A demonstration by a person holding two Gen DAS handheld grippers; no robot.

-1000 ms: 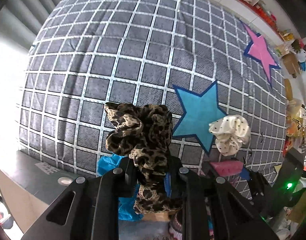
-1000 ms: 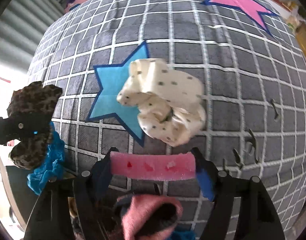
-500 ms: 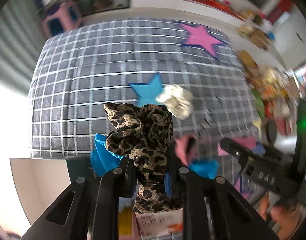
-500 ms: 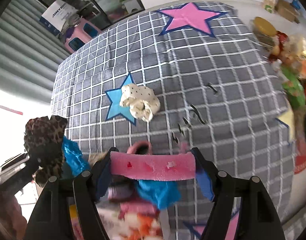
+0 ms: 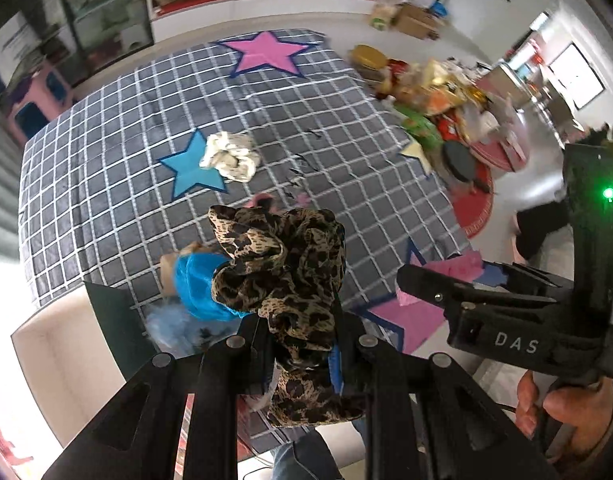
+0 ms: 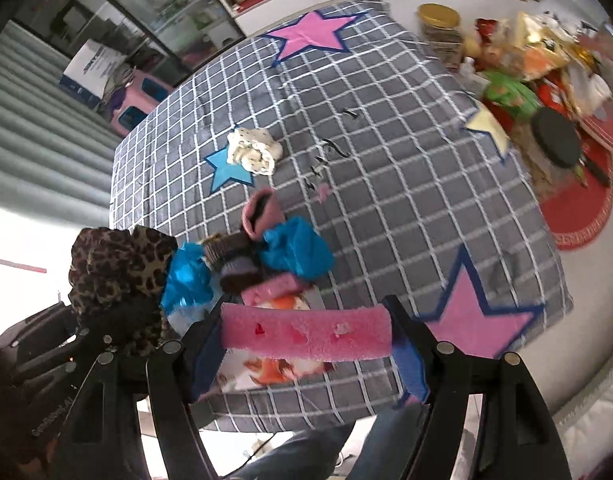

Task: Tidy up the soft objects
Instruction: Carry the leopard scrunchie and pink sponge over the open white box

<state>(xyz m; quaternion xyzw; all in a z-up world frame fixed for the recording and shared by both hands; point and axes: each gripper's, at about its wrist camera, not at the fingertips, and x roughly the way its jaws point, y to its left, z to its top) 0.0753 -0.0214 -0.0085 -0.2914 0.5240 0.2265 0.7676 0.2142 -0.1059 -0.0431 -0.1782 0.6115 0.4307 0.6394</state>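
My left gripper is shut on a leopard-print scrunchie, held high above the grey checked table cloth. My right gripper is shut on a pink foam strip that spans its fingers end to end. The leopard scrunchie also shows at the left of the right wrist view. A cream dotted scrunchie lies on a blue star. Below both grippers sits a pile: blue scrunchies, a pink cuff and brown bands.
A printed box lies under the pile at the table's near edge. Snack packs, a black round lid and a red mat crowd the floor at the right. A person's jeans show below the table edge.
Both grippers have risen and drawn back from the table, so the whole cloth and the floor now show. Each keeps hold of its item. The cream scrunchie has not moved.
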